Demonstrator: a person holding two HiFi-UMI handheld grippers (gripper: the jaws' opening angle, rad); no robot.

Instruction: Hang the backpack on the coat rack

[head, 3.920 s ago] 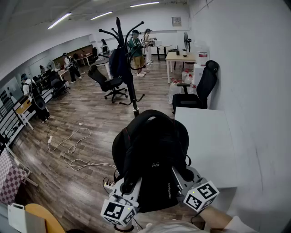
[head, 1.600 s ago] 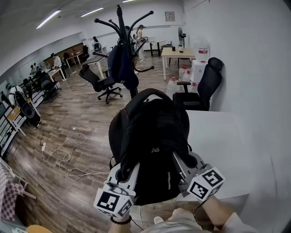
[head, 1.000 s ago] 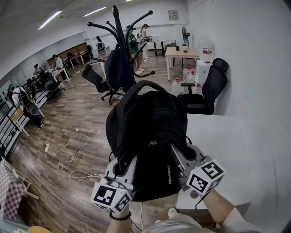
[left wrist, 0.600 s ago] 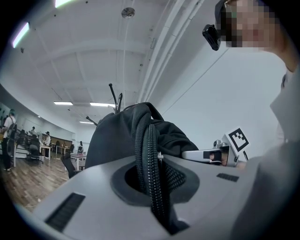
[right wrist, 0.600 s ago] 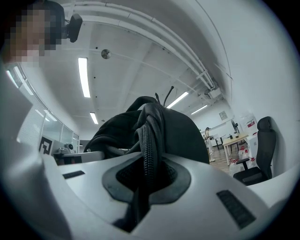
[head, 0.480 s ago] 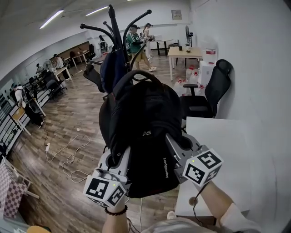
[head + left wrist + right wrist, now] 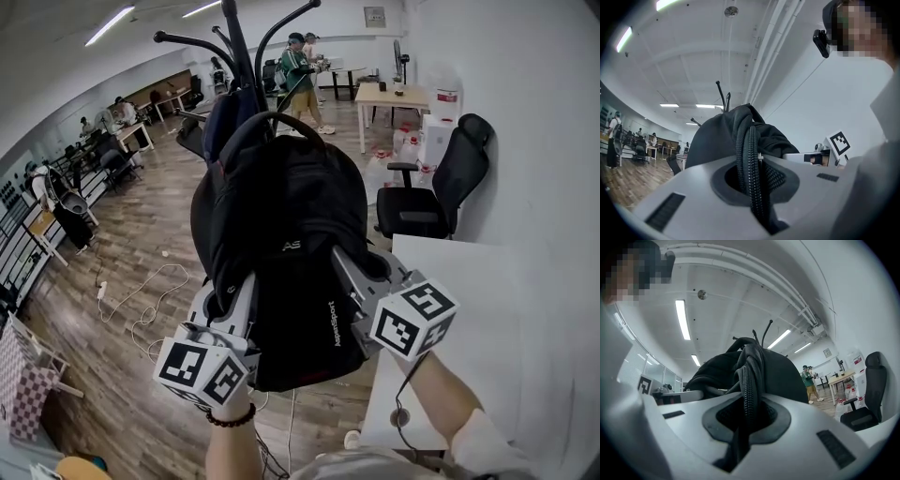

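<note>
Backpack (image 7: 281,216) hangs high, just near of the coat rack (image 7: 236,42). Is the grip sound?
— Yes. The left gripper (image 7: 228,298) and right gripper (image 7: 364,274) are each clamped almost closed on its padded edge. I'd raise the top handle (image 7: 270,122) above a free hook, then lower it on
</note>
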